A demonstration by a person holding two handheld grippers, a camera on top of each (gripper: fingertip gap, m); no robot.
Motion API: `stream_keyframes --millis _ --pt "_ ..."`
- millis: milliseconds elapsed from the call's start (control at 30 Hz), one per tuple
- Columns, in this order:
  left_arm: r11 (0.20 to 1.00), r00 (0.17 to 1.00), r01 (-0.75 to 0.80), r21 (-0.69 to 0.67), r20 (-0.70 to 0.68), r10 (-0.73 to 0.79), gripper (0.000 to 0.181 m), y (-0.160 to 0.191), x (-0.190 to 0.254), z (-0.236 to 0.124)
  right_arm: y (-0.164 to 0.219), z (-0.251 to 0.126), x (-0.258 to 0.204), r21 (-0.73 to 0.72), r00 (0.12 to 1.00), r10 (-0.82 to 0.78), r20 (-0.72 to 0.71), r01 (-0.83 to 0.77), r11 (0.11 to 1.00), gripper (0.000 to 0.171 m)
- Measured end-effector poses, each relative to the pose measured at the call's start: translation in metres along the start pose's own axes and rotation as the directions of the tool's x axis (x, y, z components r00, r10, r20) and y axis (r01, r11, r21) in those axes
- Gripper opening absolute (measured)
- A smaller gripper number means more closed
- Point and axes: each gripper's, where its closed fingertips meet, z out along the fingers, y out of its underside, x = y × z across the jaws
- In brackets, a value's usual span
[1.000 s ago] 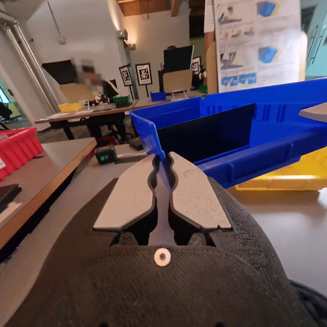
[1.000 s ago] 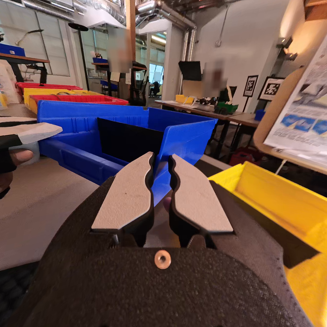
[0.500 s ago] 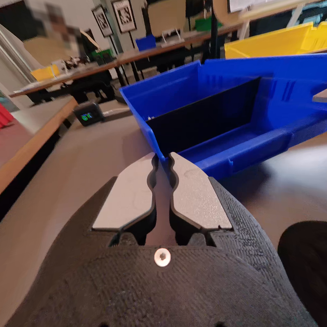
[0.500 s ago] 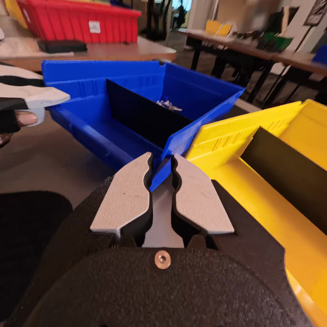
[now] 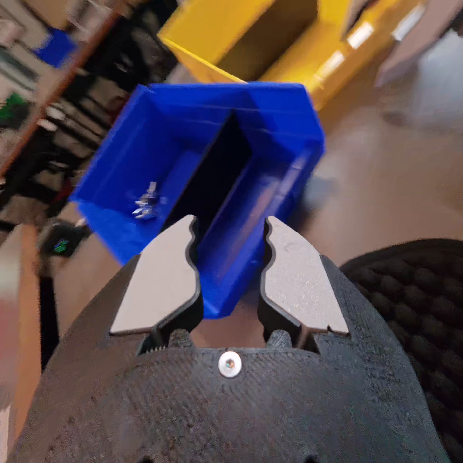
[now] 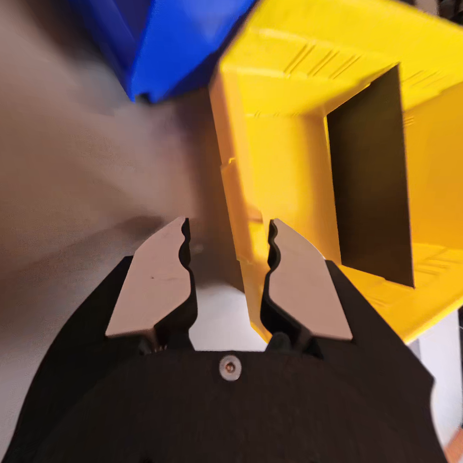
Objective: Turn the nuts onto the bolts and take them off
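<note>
A blue bin (image 5: 125, 150) with a black divider (image 5: 220, 165) stands on the table. A small pile of shiny metal nuts and bolts (image 5: 146, 203) lies in its left compartment. My left gripper (image 5: 229, 220) is open and empty, above the bin's near end and looking down into it. My right gripper (image 6: 229, 221) is open and empty, over the near left wall of a yellow bin (image 6: 283, 155) that has a black divider (image 6: 368, 175). A corner of the blue bin (image 6: 170, 50) shows at the top of the right wrist view. Both views are blurred.
The yellow bin (image 5: 238, 32) lies beyond the blue one in the left wrist view. A small black device with a green display (image 5: 60, 246) sits at the table's left edge. Something black and textured (image 5: 413, 300) is at the right. The left gripper's tips are roughly 25 cm from the right gripper's.
Both grippers have opened; they were shut on the blue bin's corners. Both have risen and tilted down; the right one has swung over the yellow bin. The nuts and bolts have come into view.
</note>
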Motion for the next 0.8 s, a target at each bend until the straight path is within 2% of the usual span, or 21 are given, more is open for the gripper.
stream_keyframes --millis 100,167,200,233,267,500,633,800 --pt "0.963 0.972 -0.152 -0.223 -0.210 0.105 0.065 0.022 0.036 0.036 0.010 0.021 0.003 -0.100 0.998 -0.063 0.001 0.063 0.993 0.054" --pt "0.904 0.944 -0.265 -0.335 -0.281 0.172 0.063 0.044 0.046 0.057 0.014 0.026 0.014 -0.127 0.994 -0.101 -0.046 0.094 0.987 0.029" --pt "0.874 0.932 -0.317 -0.369 -0.293 0.214 0.058 0.052 0.046 0.065 0.015 0.026 0.014 -0.119 0.995 -0.095 -0.033 0.091 0.989 0.029" --pt "0.877 0.928 -0.337 -0.342 -0.279 0.248 0.040 0.048 0.044 0.073 0.017 0.024 0.013 -0.111 0.997 -0.078 -0.014 0.076 0.991 0.029" --pt "0.875 0.914 -0.361 -0.322 -0.307 0.264 0.033 0.046 0.048 0.076 0.020 0.022 0.012 -0.102 0.998 -0.065 0.002 0.065 0.993 0.028" --pt "0.882 0.916 -0.350 -0.316 -0.314 0.250 0.032 0.040 0.051 0.082 0.072 -0.017 -0.001 -0.111 0.999 -0.021 -0.030 0.017 0.994 0.028" --pt "0.890 0.920 -0.338 -0.307 -0.309 0.242 0.032 0.039 0.051 0.082 0.119 -0.044 -0.003 -0.131 0.995 0.043 -0.088 -0.055 0.990 0.028" --pt "0.885 0.912 -0.356 -0.299 -0.318 0.259 0.032 0.036 0.052 0.084 0.183 -0.072 0.016 -0.175 0.978 0.132 -0.163 -0.160 0.972 0.028"
